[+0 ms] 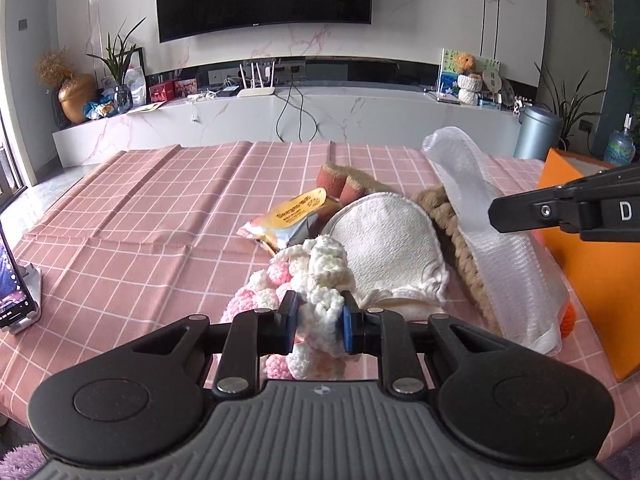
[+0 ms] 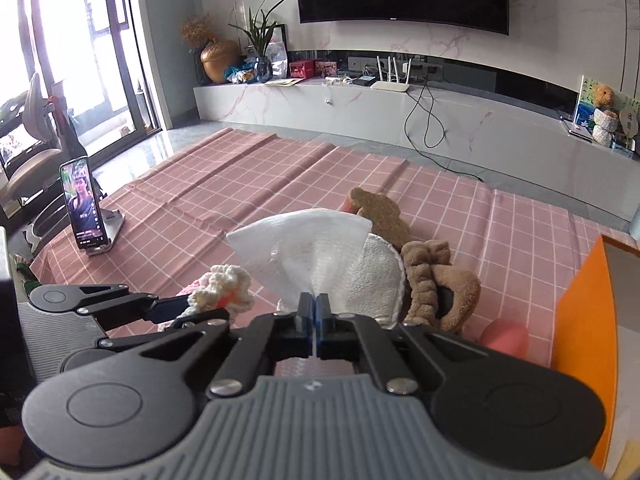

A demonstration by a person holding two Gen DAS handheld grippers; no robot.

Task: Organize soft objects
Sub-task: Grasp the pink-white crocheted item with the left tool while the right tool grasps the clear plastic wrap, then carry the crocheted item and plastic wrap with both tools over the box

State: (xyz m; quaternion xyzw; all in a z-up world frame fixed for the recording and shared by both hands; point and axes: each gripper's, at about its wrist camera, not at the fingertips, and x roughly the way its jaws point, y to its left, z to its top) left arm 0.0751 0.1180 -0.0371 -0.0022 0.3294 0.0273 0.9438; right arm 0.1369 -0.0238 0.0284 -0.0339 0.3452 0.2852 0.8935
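Left gripper (image 1: 320, 322): its fingers (image 1: 289, 320) are closed part-way on a fluffy pink and white knitted piece (image 1: 316, 276), squeezing it from both sides; in the right wrist view this gripper (image 2: 188, 308) comes in from the left with the knitted piece (image 2: 222, 290) at its tip
Right gripper (image 2: 313, 312): the fingers (image 2: 304, 312) are pressed nearly together on the gathered end of a white mesh cloth (image 2: 304, 252), which fans out above them; seen from the left wrist, only one of its black fingers (image 1: 568, 210) shows at the right edge
White mesh cloth: in the left wrist view it runs as a long strip (image 1: 492, 232) over the right side of the pile
Pile: a white pad (image 1: 384, 240) lies just behind the knitted piece, a brown braided plush (image 1: 444, 216) beside it under the mesh, a snack packet (image 1: 288, 216) and a brown and red plush (image 1: 340, 180) further back
Surface: all rest on a desk covered with a pink checked cloth (image 1: 160, 220)
Orange box (image 1: 592, 280): stands at the right edge, close to the pile
Phone (image 2: 82, 204): upright on a stand at the left, well apart from the pile
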